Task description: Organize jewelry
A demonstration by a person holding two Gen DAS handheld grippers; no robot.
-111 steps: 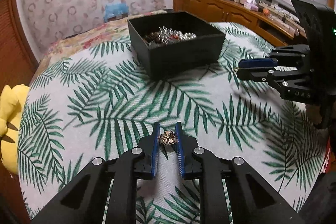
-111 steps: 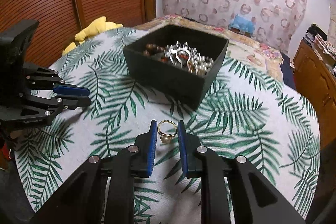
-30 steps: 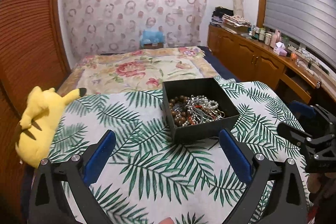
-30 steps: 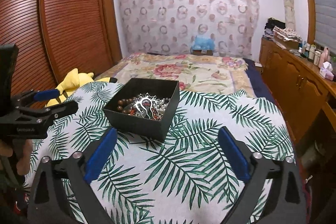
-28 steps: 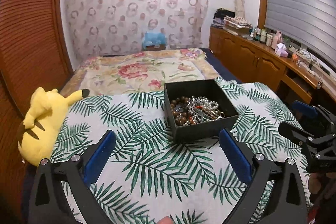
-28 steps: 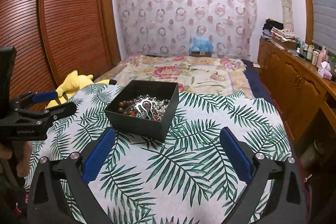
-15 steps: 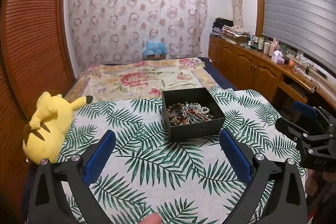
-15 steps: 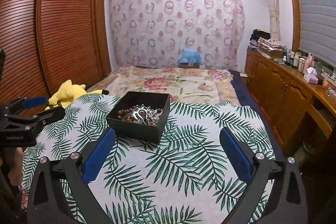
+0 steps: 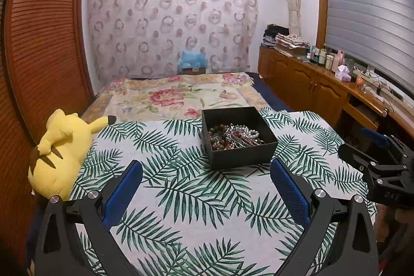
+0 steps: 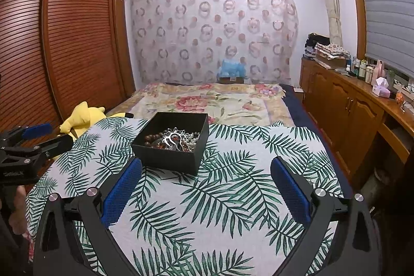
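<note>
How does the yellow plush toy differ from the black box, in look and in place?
The yellow plush toy is soft and lies at the left edge of the palm-leaf cloth; the black box is square, open-topped, holds jewelry and stands mid-cloth. Neither is held.

Jewelry [image 9: 234, 137]: tangled heap in black box [image 9: 240, 159], single pieces indistinguishable | Box near wall hides heap's lower part | Right gripper [image 9: 372, 146]: cut off at right frame edge | Yellow plush toy [image 10: 82, 118]: partly hidden behind leaf-print cloth [image 10: 233, 198] | Countertop bottles [image 10: 362, 69]: too small to identify
</note>
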